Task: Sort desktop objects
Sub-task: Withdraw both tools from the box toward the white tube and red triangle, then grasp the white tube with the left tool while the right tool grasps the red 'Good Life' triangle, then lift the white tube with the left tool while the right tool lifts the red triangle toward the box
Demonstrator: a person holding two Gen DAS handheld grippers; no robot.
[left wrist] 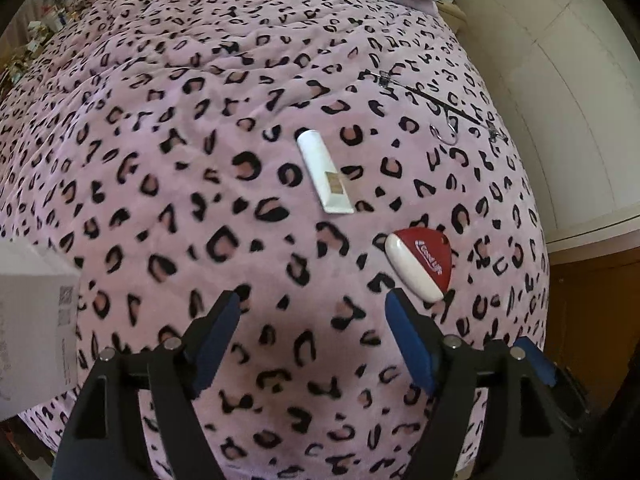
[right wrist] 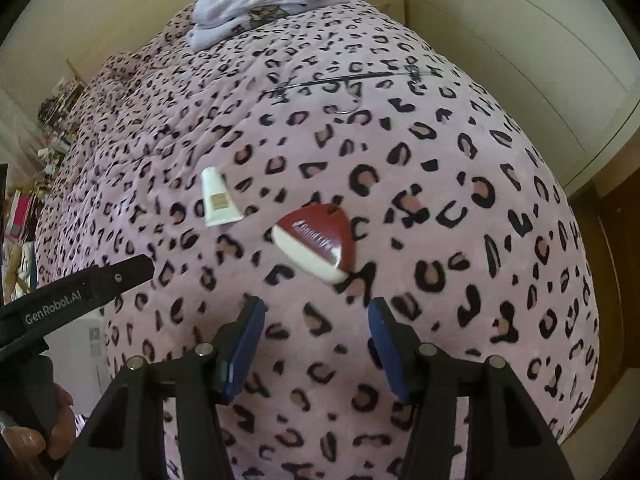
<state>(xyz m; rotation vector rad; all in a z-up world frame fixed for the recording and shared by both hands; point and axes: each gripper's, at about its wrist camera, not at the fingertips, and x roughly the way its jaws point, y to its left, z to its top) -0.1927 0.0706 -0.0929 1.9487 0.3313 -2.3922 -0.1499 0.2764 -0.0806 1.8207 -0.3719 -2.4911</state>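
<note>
A bed covered by a pink leopard-print blanket point(left wrist: 160, 184) fills both views. At its far end lies a heap of folded white clothes point(right wrist: 264, 4), and a thin dark hanger point(left wrist: 436, 104) rests on the blanket far right of centre. A white cardboard box point(left wrist: 32, 320) stands at the near left edge of the bed.

The left tool point(left wrist: 312, 304) hangs over bare blanket, pointing steeply down, its blue-padded jaws spread wide with nothing between them; the right fingertip sits just beside the near end of the red and white case point(left wrist: 420, 264), though contact cannot be told. The right tool point(right wrist: 316, 308) also tilts steeply down over the blanket, jaws moderately parted and empty, touching nothing.

The red and white case is a rounded wedge lying flat just beyond both tools, its long white edge running from far left to near right. The white tube point(left wrist: 324, 172) lies flat farther off and to the left of the case, apart from it; in the left wrist view its long axis runs far-left to near-right, cap toward the far end.

In the right wrist view a hand point(right wrist: 36, 428) at the near left grips the handle of the left device.
</note>
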